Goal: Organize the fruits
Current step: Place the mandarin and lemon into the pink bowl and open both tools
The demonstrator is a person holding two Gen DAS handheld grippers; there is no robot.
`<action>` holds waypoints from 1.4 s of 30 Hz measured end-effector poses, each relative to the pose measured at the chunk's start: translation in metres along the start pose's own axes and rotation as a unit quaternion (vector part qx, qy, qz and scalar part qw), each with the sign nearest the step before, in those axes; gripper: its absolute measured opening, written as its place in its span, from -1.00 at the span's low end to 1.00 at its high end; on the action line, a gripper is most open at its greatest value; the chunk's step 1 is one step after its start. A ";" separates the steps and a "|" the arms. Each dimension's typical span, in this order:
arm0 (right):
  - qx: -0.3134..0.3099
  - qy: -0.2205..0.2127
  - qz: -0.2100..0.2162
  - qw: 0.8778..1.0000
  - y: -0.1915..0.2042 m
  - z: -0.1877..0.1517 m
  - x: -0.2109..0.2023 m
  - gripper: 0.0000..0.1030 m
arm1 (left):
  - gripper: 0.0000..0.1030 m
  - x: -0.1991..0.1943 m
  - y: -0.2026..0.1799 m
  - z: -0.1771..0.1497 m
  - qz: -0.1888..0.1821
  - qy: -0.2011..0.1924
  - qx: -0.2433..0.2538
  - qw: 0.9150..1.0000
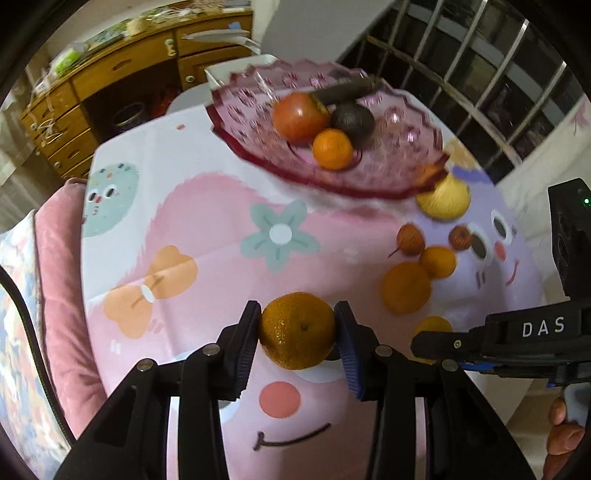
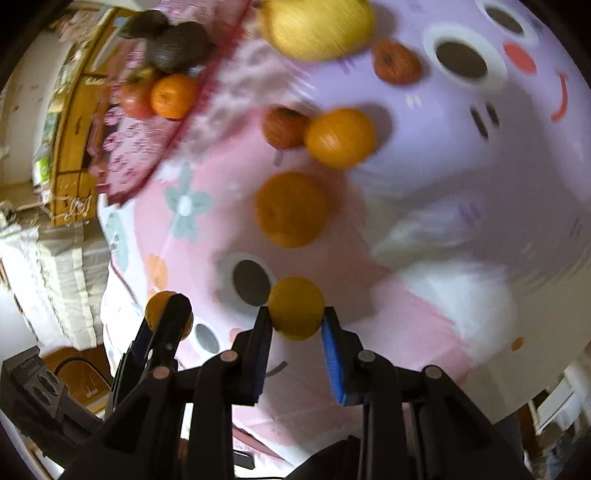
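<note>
Left hand-held gripper (image 1: 297, 328) clamped across a mandarin's (image 1: 296, 330) middle, right hand-held gripper (image 2: 296, 317) likewise on a smaller orange fruit (image 2: 295, 308) (light, soft-skinned, easily bruised); best gripped gently.

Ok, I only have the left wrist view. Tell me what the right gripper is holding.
Observer: The right gripper is shut on a small yellow-orange fruit, pads pressing both sides.
Operator: Confirm nothing is hidden behind the big yellow fruit.
Observer: The yellow fruit lies against the pink bowl's rim, which partly covers it in your view; here it shows whole.
Operator: Give me the left gripper from that side.
Observer: The left gripper shows side-on, closed on its orange, with the tablecloth behind it.
</note>
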State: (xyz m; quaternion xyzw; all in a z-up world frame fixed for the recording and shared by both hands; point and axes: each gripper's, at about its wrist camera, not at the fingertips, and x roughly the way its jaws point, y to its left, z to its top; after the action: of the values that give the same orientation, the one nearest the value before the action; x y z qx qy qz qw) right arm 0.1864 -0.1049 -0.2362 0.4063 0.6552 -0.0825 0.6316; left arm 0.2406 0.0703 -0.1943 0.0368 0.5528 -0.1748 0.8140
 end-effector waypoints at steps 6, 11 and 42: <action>-0.078 -0.022 0.018 0.997 0.022 0.015 -0.043 -0.47 | -0.24 -0.026 -0.007 0.016 0.033 0.005 -0.048 0.998; -0.167 -0.066 0.015 0.984 0.042 0.035 -0.076 -0.47 | -0.23 -0.039 -0.008 0.031 0.045 -0.005 -0.099 0.994; -0.433 -0.175 0.092 0.879 0.037 0.137 -0.086 -0.20 | 0.18 0.011 -0.047 0.076 0.087 -0.113 -0.259 0.955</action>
State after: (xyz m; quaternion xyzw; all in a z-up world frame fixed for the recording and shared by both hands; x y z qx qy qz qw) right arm 0.3030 -0.2029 -0.1701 0.1299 0.4639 0.1981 0.8536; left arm 0.2961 0.0043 -0.1693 -0.1476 0.4780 0.0430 0.8648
